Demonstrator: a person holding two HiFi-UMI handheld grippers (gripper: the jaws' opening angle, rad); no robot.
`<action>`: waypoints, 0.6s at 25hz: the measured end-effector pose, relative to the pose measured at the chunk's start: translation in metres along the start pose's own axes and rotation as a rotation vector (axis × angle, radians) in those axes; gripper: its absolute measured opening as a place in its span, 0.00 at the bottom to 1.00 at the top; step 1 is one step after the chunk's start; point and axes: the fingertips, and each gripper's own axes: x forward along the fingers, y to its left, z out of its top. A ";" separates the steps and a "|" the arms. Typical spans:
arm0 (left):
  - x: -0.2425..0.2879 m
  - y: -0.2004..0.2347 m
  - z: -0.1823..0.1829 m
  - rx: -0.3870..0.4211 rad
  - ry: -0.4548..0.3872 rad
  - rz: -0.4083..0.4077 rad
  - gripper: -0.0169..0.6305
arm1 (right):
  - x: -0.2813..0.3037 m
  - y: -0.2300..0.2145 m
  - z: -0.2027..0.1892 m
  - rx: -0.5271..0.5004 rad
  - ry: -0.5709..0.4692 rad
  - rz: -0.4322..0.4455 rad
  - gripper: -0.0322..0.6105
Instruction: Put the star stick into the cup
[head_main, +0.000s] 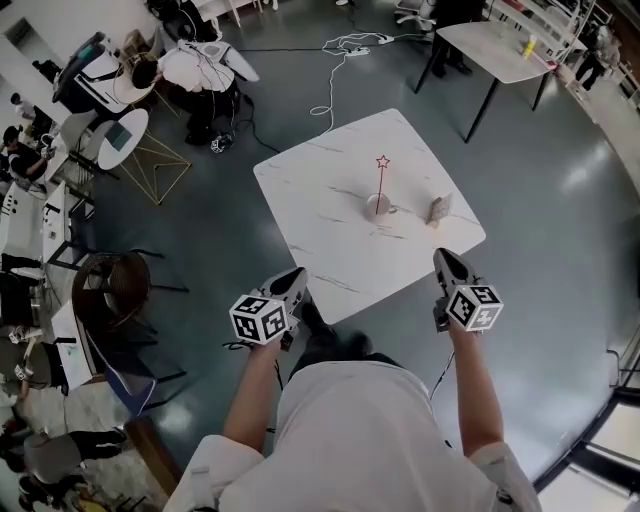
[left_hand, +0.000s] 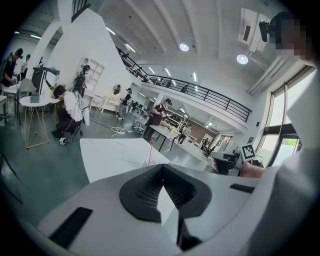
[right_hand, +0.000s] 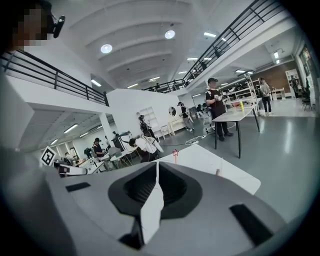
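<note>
Star stick (head_main: 381, 178) upright in cup (head_main: 377, 206) on table (head_main: 320, 190), left tool (head_main: 295, 277) and right tool (head_main: 445, 257) clenched empty near its edge

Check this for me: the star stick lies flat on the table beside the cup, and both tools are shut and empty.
Not quite. The head view shows the star stick standing upright in the cup on the table, not lying flat beside it. The left tool and right tool are indeed shut and empty.
</note>
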 end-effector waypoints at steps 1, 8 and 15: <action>-0.003 -0.006 -0.003 0.005 -0.006 0.003 0.05 | -0.005 0.003 -0.003 -0.013 0.001 0.012 0.10; -0.027 -0.030 -0.011 0.036 -0.075 0.024 0.05 | -0.029 0.015 -0.019 -0.046 -0.010 0.054 0.10; -0.044 -0.030 -0.014 0.054 -0.066 0.018 0.05 | -0.040 0.027 -0.023 -0.065 -0.039 0.052 0.10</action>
